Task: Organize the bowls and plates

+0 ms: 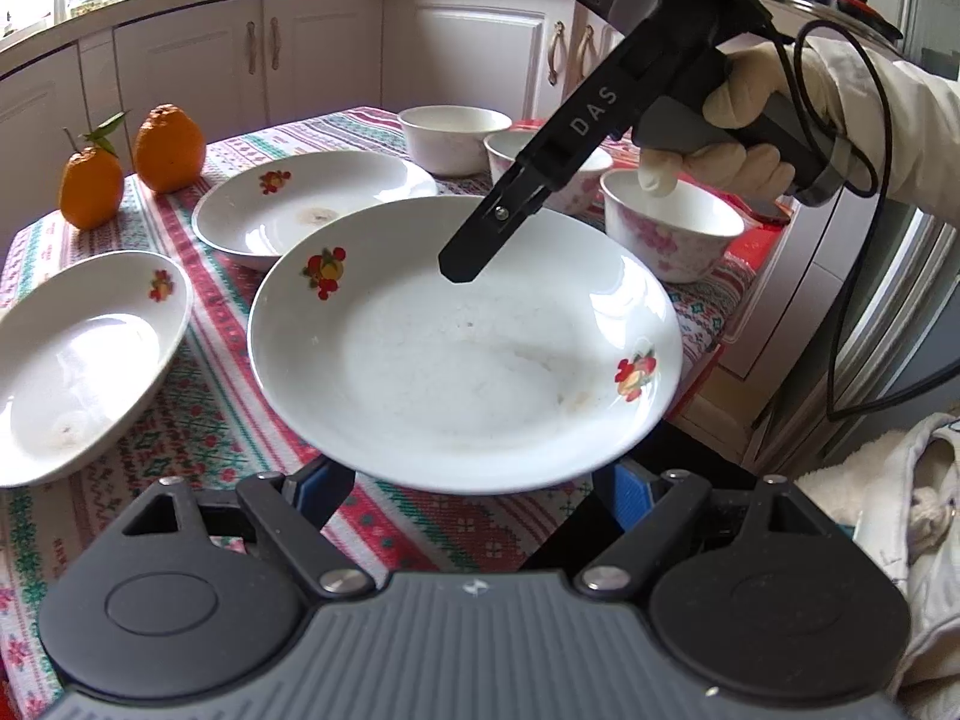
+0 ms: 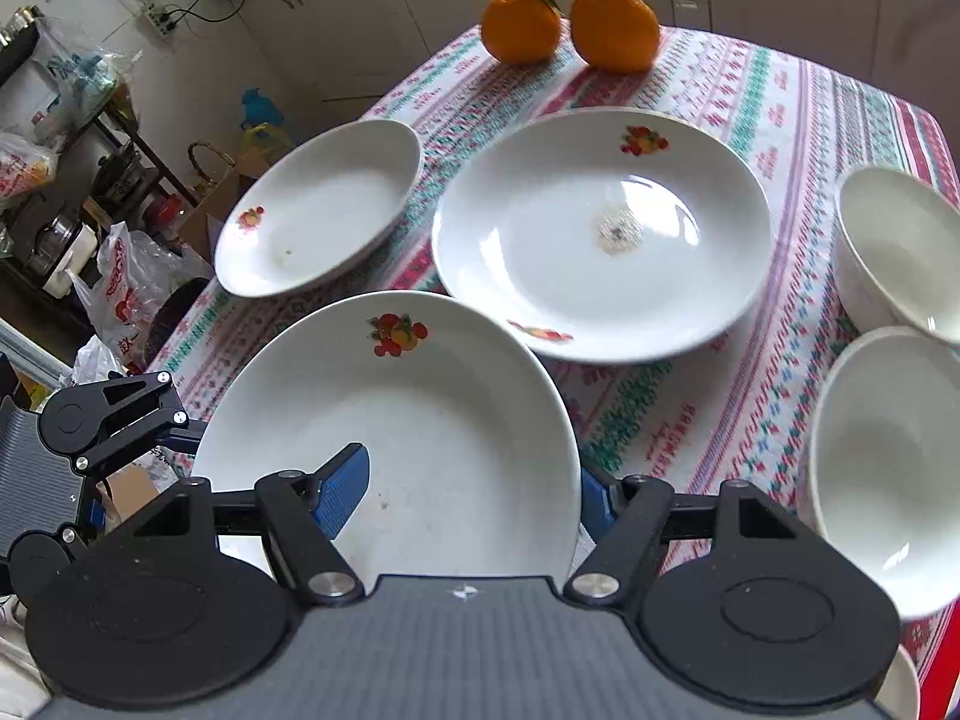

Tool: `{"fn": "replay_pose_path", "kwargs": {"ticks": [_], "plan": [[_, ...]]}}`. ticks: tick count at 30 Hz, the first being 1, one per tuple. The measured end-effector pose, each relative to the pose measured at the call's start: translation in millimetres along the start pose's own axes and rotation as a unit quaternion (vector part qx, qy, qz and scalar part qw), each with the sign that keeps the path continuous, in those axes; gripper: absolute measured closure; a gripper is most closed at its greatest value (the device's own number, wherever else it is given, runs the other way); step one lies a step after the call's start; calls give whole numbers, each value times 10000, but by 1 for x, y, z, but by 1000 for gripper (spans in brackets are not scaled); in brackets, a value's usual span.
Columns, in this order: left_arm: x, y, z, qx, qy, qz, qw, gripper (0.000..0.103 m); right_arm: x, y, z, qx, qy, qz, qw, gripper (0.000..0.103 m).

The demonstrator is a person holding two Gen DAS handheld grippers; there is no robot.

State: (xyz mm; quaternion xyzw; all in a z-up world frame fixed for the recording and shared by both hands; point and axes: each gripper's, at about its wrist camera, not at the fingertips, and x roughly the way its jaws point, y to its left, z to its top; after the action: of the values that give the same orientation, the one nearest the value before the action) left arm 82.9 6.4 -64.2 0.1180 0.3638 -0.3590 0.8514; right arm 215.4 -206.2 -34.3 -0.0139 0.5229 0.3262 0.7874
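**Plate clamped in your right tool, ready to stack**

Plate (image 2: 420, 420) sits pinched at its near rim by your right tool (image 2: 471, 495), raised over the desk (image 2: 810, 120). Left tool (image 1: 474, 492) stands apart beneath its edge. Straight ahead lies the larger plate (image 2: 600, 234); bowls (image 2: 888, 456) lie rightward, oranges (image 2: 612, 24) beyond, cabinets behind.

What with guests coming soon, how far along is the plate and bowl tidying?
Done: nothing stacked yet. In hand: the right gripper has its jaws shut on the rim of the near plate, the left gripper open under its opposite edge. Left: the two other plates and three bowls lie single on the tablecloth; they need stacking.
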Motion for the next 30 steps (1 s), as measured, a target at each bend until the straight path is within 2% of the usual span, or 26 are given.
{"fn": "replay_pose_path", "kwargs": {"ticks": [8, 21, 30], "plan": [[-23, 26, 2, -180, -77, 278, 9994, 17, 10, 24, 36, -339, -47, 136, 9993, 27], [-52, 81, -1, -631, -87, 1044, 9925, 17, 58, 67, 116, -1070, -38, 514, 9929, 27], [-49, 112, -8, -927, 16, 1248, 9878, 17, 98, 77, 146, -1115, 33, 687, 9914, 27]]}}
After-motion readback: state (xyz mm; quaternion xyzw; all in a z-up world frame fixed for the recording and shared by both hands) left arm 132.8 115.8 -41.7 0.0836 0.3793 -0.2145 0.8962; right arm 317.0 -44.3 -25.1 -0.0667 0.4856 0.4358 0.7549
